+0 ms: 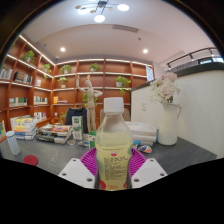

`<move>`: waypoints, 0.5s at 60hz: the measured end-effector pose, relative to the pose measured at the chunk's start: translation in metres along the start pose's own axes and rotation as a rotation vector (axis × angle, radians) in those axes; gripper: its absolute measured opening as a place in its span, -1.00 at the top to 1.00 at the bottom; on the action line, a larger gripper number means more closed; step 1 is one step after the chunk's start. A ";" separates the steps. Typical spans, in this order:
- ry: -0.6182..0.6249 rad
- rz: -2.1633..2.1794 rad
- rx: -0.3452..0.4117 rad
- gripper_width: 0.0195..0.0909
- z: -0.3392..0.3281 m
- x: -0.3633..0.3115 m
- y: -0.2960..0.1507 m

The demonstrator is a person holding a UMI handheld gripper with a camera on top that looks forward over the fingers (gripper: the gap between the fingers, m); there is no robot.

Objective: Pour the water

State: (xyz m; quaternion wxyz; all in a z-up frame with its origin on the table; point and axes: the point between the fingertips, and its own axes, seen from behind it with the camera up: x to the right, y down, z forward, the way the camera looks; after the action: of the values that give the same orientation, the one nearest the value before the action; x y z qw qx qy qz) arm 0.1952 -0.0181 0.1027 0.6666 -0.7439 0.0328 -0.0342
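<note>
A clear bottle [113, 150] with a white cap is held upright, clamped between the pink pads of the tool [113, 165]. Beyond it, a dark surface [190, 152] is cluttered with boxes and containers [144, 132]. Wooden shelves [60, 85] line the lit room.

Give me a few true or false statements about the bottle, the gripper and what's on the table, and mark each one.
1. The bottle stands upright between the gripper fingers. True.
2. The bottle has no cap. False: a white cap is on it.
3. The bottle holds a dark red liquid. False: the liquid is pale yellowish.
4. A white vase with flowers stands on the table, beyond the bottle. True.
5. Shelves line the far wall. True.
</note>
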 end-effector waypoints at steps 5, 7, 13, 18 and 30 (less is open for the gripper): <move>0.014 -0.019 0.005 0.55 0.000 0.002 -0.001; 0.018 -0.037 0.003 0.54 -0.001 0.001 -0.002; 0.028 -0.146 -0.003 0.55 -0.004 -0.006 -0.006; 0.012 -0.291 -0.013 0.55 -0.005 -0.027 -0.013; -0.039 -0.773 0.020 0.54 -0.001 -0.115 -0.041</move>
State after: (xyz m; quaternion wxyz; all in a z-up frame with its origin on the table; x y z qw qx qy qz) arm 0.0805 -0.0038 0.1428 0.6125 -0.6952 -0.2628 -0.2692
